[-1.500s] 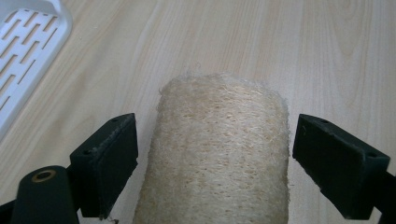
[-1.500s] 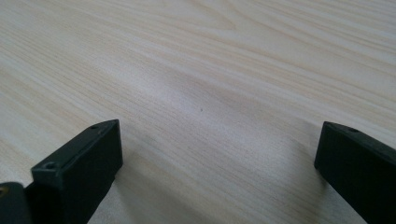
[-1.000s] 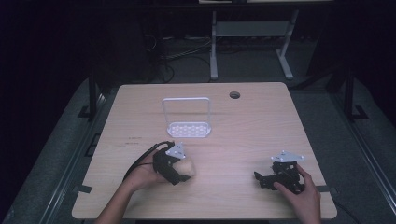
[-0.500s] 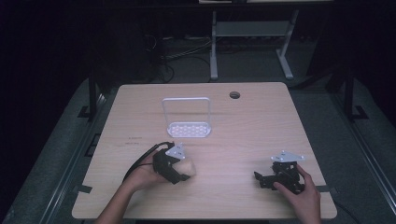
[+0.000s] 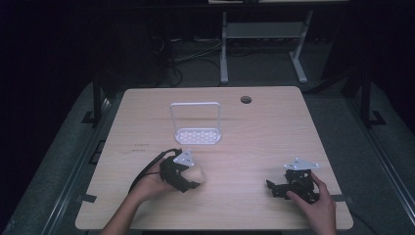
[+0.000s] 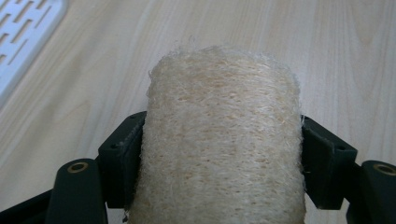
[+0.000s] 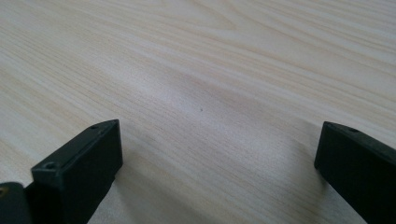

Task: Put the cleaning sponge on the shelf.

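High view: a person seated at a light wooden table (image 5: 274,127) works a black two-jaw gripper in each hand. The left gripper (image 5: 188,177), near the table's front left, is clamped on a pale beige, fibrous loofah-like roll (image 5: 196,174), which sits low over the tabletop just in front of a small white perforated rack with a tall wire-frame back (image 5: 198,132). The left hand (image 5: 147,185) cups the tool from behind, and its black cable (image 5: 147,169) loops out to the side. The right gripper (image 5: 281,188) is held near the front right edge in the right hand (image 5: 315,205), well apart from the roll and the rack. A small dark round hole (image 5: 245,100) marks the far side of the table.

Left gripper view: the two black jaws press against either side of the pale beige roll (image 6: 222,140), whose coarse woven fibres bulge up between them. A corner of the white slotted rack (image 6: 23,32) lies at upper left on the wood.

Right gripper view: the right gripper (image 7: 217,154) has its jaws spread wide with bare wood grain (image 7: 210,70) between them, holding nothing.
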